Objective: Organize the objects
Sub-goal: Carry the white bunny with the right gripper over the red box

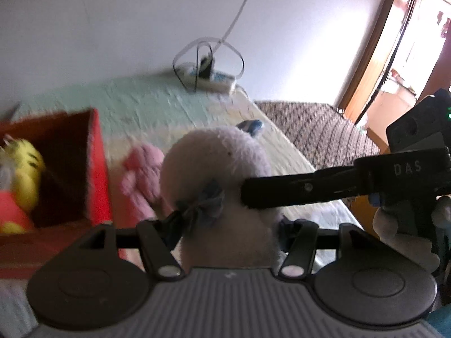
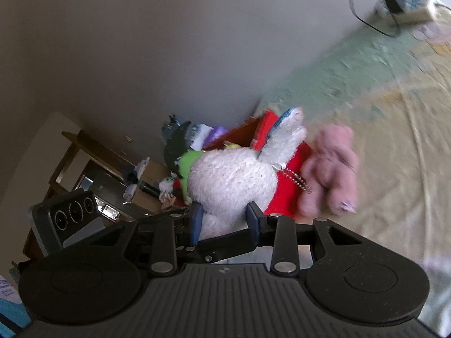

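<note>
A white plush toy with a blue bow and a bead chain is lifted above the bed, and both grippers hold it. In the left wrist view my left gripper is shut on its lower body. A black finger of my right gripper presses its side from the right. In the right wrist view my right gripper pinches the white plush toy between blue pads. To the left stands an open red box holding a yellow toy. A pink plush bear lies beside the box, and in the right wrist view the bear lies against the red box.
A pale green and yellow bedsheet covers the bed. A white power strip with looped cables lies at its far edge by the wall. A patterned blanket and a wooden door frame are to the right. A cluttered wooden desk stands beyond the box.
</note>
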Demonstrator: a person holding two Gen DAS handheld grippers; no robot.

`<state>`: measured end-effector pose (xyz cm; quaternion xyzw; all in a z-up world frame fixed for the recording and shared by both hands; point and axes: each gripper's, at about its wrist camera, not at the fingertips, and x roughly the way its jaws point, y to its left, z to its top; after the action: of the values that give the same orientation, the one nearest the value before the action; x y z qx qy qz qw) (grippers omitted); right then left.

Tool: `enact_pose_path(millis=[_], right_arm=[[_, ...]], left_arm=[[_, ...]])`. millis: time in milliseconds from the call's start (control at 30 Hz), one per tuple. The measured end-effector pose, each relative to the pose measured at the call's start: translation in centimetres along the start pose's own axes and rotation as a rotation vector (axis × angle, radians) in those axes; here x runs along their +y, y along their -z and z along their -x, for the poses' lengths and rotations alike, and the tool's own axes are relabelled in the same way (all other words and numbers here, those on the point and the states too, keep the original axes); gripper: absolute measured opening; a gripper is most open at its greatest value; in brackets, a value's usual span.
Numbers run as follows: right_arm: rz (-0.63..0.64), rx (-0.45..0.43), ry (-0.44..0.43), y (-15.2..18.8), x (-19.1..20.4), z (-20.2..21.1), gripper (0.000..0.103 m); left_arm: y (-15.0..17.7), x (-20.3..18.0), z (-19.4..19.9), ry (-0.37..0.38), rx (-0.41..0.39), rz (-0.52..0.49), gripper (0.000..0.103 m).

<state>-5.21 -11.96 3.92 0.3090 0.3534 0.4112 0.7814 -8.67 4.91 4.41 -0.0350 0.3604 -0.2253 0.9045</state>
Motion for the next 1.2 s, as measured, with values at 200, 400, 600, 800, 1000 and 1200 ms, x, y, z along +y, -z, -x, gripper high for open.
enact_pose_path(millis=[200,400,600,800,1000,1200], right_arm=[[0.060,-0.020,-0.013,-1.6,2.6,-4.0,0.037],[0.110,-0.017,0.045,-2.8,4.3,-8.6,0.037],[0.138,0.012,0.117,-2.9,4.9,-12.3,0.036],[0.193,0.035,0.205,-2.7,5.0,-15.1,0.036],[0.253,0.064,0.316,-2.5,5.2,-17.6,0.036],[0.270,0.066,0.364,-2.1,5.2,-19.1,0.036]], left_arm=[[-0.9,3.5,2.6,-0.013,-0.069,0.004,0.061],[-1.7,7.5,3.6,-0.035,-0.124,0.008,0.061],[-1.5,12.7,2.7,-0.032,-0.112,0.051,0.061],[-0.8,16.0,1.6,-0.029,-0.080,0.068,0.061],[-0.4,18.2,0.0,-0.039,-0.032,0.088,0.060],[0.4,19.4,-0.8,-0.032,0.010,0.099,0.058]])
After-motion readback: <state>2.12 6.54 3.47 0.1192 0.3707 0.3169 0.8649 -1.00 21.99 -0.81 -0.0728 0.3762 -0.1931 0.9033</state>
